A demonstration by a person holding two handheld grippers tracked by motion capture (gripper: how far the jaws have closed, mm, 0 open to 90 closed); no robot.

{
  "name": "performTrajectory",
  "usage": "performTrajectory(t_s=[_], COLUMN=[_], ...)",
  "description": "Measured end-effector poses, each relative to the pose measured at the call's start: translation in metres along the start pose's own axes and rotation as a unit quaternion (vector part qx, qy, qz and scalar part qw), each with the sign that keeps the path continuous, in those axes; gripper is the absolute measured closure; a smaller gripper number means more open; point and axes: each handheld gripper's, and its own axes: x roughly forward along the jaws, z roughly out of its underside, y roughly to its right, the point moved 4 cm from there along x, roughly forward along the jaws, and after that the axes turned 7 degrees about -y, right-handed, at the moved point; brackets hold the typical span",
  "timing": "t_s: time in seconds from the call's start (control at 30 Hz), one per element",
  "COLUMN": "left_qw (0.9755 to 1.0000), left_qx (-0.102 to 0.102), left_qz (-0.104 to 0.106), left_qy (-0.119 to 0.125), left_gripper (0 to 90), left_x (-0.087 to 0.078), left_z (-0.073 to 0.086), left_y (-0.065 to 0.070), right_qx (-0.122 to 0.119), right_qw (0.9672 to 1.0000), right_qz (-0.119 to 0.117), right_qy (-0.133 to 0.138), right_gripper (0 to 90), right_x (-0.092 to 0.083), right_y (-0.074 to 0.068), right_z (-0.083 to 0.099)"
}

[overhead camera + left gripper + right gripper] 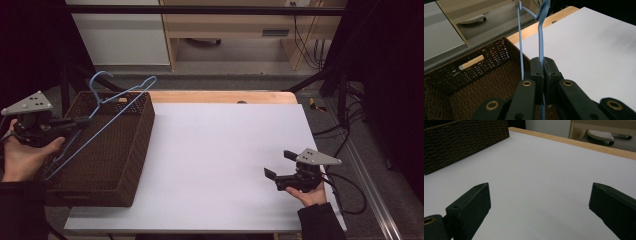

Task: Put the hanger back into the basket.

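A blue wire hanger (121, 105) slants up out of a brown wicker basket (141, 131) at the table's left end. My left gripper (86, 120) is over the basket and shut on the hanger's wire. In the left gripper view the wire of the hanger (540, 37) runs up from between the closed jaws of the left gripper (543, 65) to a hook at the top. A second blue hook (98, 78) rises beside the first. My right gripper (279, 164) is held low over the white table's right side, open and holding nothing, as the right gripper (540, 195) view confirms.
The white tabletop (220, 145) has a wooden strip (225, 96) along its far edge. The basket's wall (461, 142) stands far left in the right gripper view. Cables (345, 185) trail off the table's right side. Cabinets stand behind the table.
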Motion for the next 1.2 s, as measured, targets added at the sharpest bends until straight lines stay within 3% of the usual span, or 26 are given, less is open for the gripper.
performTrajectory(t_s=[0.6, 0.97, 1.2], left_qw=[0.9982, 0.9952, 0.9934], left_qx=[-0.027, -0.020, -0.021], left_qz=[-0.029, -0.050, -0.044], left_qy=[-0.045, -0.081, -0.104], left_gripper=[87.3, 87.3, 87.3], left_x=[0.015, 0.050, 0.076], left_z=[0.040, 0.061, 0.075], left_y=[-0.034, -0.038, -0.038], right_qx=[0.001, 0.002, 0.002], right_qw=[1.0000, 1.0000, 1.0000], right_qz=[0.002, 0.002, 0.002], right_qy=[-0.002, -0.004, -0.004], right_gripper=[4.3, 4.2, 4.2], right_x=[0.001, 0.002, 0.002], right_y=[0.000, 0.000, 0.000], right_z=[0.001, 0.001, 0.001])
